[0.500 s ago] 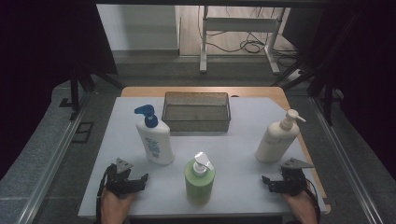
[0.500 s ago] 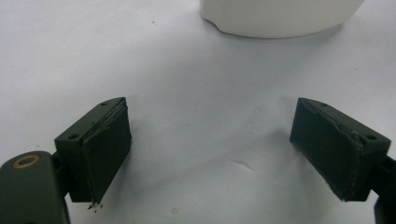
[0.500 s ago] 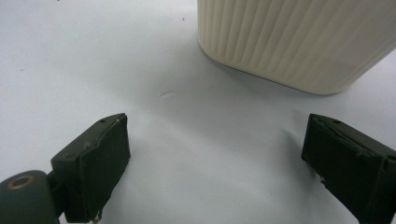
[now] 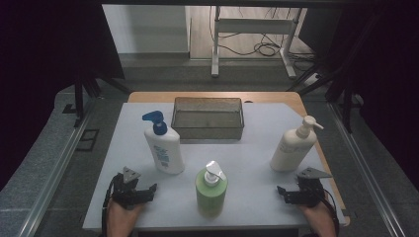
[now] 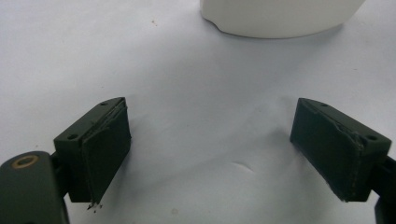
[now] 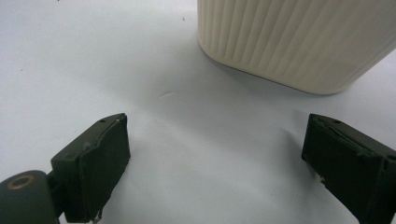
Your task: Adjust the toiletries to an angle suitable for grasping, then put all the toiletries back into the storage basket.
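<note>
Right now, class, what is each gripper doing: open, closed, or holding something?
Left gripper: open, holding nothing, over the white table cover.
Right gripper: open, holding nothing, just short of the cream bottle.

High overhead view, tool cameras near tabletop (image 4: 247, 168)

front centre: green bottle (image 4: 211, 190) blocks | flanks: open

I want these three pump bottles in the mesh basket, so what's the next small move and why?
Probably ease the right gripper forward around the cream bottle. Its jaws stand open and empty, and in the right gripper view the bottle's ribbed base sits just ahead of them, upright and untouched. The mesh basket lies beyond.
</note>
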### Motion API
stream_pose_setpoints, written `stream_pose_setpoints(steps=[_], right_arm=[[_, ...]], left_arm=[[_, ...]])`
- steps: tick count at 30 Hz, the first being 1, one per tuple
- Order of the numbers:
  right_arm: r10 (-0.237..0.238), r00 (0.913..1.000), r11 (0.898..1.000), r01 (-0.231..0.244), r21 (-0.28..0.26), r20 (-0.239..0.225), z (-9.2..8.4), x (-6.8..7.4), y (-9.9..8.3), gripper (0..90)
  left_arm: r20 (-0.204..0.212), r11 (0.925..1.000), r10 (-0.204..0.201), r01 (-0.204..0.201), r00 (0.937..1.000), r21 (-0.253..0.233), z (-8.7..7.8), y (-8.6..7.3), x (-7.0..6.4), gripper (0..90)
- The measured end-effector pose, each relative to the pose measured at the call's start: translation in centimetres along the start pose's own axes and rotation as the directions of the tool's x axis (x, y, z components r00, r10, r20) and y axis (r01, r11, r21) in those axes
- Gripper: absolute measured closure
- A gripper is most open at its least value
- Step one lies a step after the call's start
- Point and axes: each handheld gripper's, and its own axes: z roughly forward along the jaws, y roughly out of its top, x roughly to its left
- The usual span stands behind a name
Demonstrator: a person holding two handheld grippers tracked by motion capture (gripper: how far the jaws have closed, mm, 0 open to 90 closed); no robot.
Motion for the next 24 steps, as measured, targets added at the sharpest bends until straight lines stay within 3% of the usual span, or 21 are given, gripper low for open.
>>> stream_pose_setpoints(steps=[24], right_arm=[[0.006, 1.0, 1.0, -0.006, 0.001, -0.006, -0.07, -0.08, 0.06, 8.0]], left_arm=[[0.001, 1.0, -0.001, 0.001, 1.0, 0.001, 0.0, 0.01, 0.01, 11.7]])
